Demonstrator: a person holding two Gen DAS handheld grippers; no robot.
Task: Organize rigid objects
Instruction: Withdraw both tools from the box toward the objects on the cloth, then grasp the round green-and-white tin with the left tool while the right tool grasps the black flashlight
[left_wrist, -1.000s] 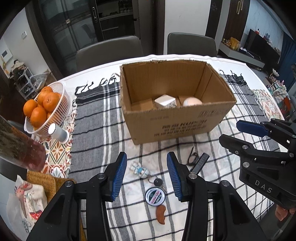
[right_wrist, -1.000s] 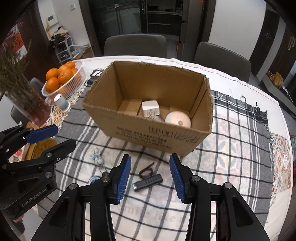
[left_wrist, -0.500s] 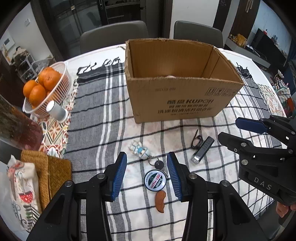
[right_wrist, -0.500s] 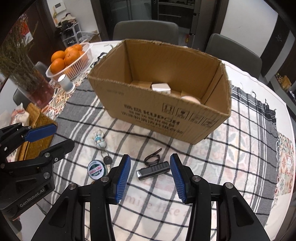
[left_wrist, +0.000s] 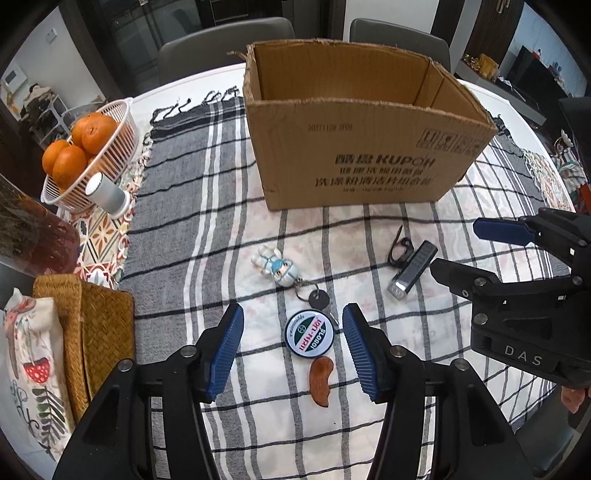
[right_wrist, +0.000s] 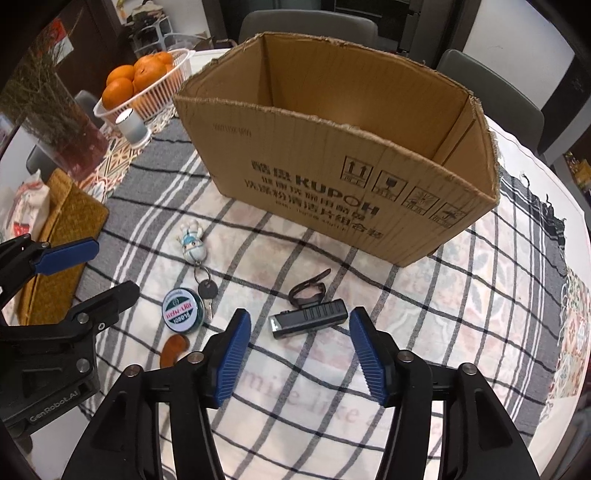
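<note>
The cardboard box (left_wrist: 369, 147) stands well beyond both claws on the checked cloth (left_wrist: 229, 229). From this low angle its near wall hides the floor, so whatever lies inside cannot be seen.

The left gripper (left_wrist: 293, 349) hangs above the cloth. Its jaws have just been opening and stand apart, pressing on nothing. Framed between its blue pads (left_wrist: 226, 350) lies the round tin (left_wrist: 309, 334); its printed lettering is too small to read. Nearer the claw than the tin lies a small brown curved piece (left_wrist: 322, 380) that I cannot identify. Beyond the tin, a dark key (left_wrist: 317, 298) on a ring leads to a little figure keychain (left_wrist: 277, 268).

The right gripper (right_wrist: 300, 354) has also just been opening; its jaws are spread and hold nothing. Just ahead between them lies the black bar-shaped device (right_wrist: 309, 323), with a dark looped strap (right_wrist: 307, 290) behind it, whose attachment is unclear.

Off to the left claw's far left sits a basket of oranges (left_wrist: 77, 147).
</note>
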